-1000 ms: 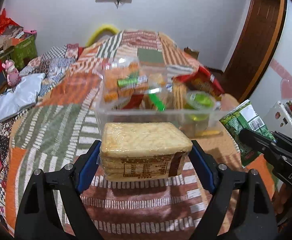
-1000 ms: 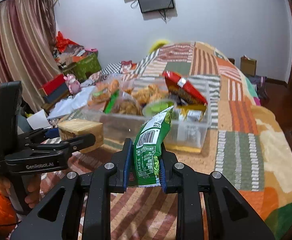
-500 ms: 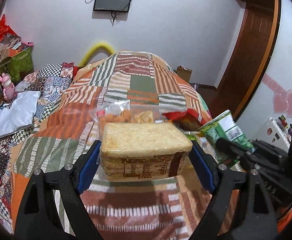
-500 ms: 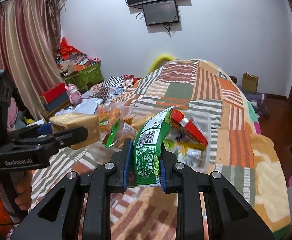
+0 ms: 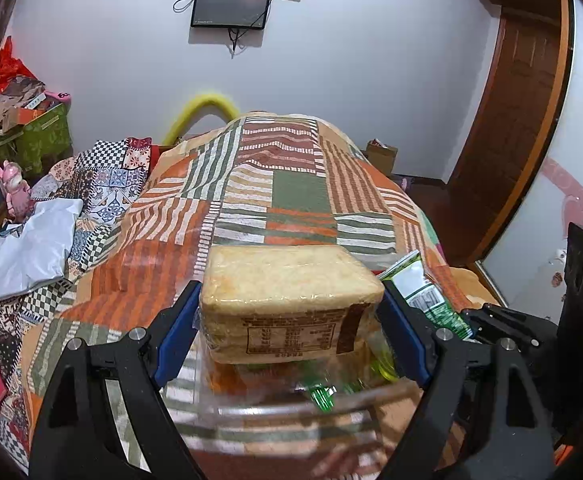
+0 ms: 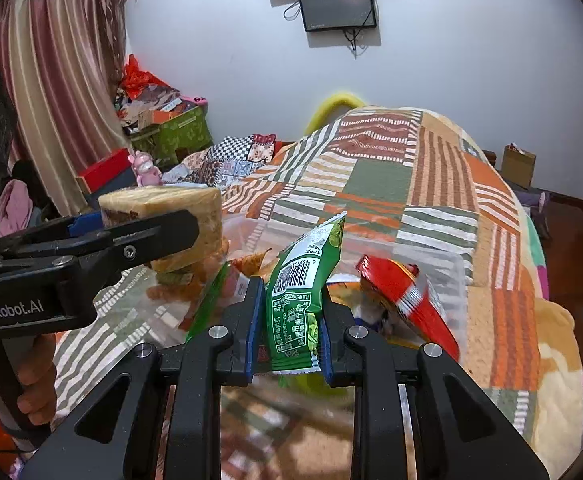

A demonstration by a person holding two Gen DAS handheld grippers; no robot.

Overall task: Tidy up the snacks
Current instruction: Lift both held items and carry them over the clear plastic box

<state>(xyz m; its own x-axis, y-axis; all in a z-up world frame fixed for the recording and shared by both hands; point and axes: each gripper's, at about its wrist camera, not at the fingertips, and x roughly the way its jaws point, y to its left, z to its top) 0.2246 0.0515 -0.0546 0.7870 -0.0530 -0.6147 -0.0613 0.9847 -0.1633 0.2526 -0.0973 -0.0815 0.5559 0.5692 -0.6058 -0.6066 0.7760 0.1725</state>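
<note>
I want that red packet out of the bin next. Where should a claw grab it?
Grip the red packet by its raised upper end, coming from above. It leans tilted against the clear bin's wall with that end sticking up free, while its lower end is buried among other snacks.

A clear plastic bin is set on the patchwork-quilted bed; a red foil snack packet is held in it, right of the orange snack bags

Patchwork blanket, wall monitor, curtain
</note>
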